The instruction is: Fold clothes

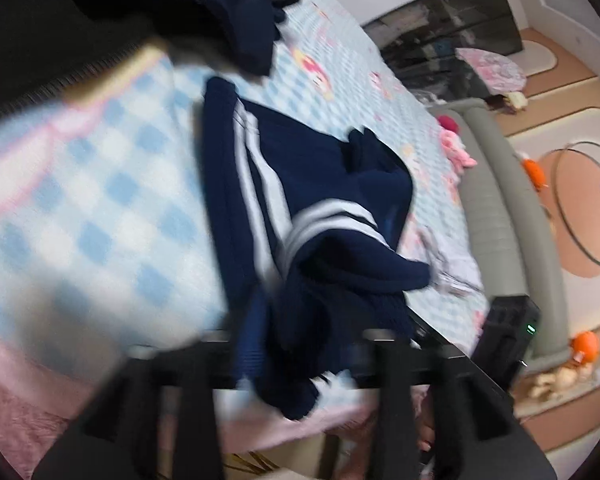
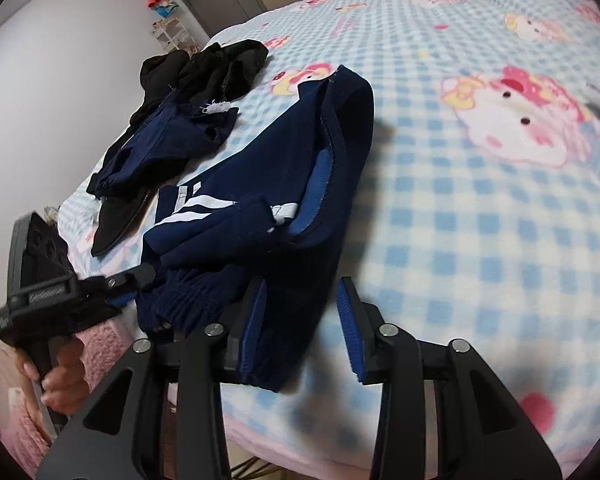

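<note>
Navy trousers [image 2: 260, 184], white-striped with ribbed cuffs, lie crumpled on fleecy checked blanket [image 2: 480, 240].

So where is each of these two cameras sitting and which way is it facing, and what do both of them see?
Left wrist: on the left hand-held gripper, looking along the bed toward its far edge and the floor; its own fingers show.
Right wrist: on the right hand-held gripper, open, looking across the bed to a black clothes pile; the left hand shows.
Shared: the navy striped garment, the checked blanket.
</note>
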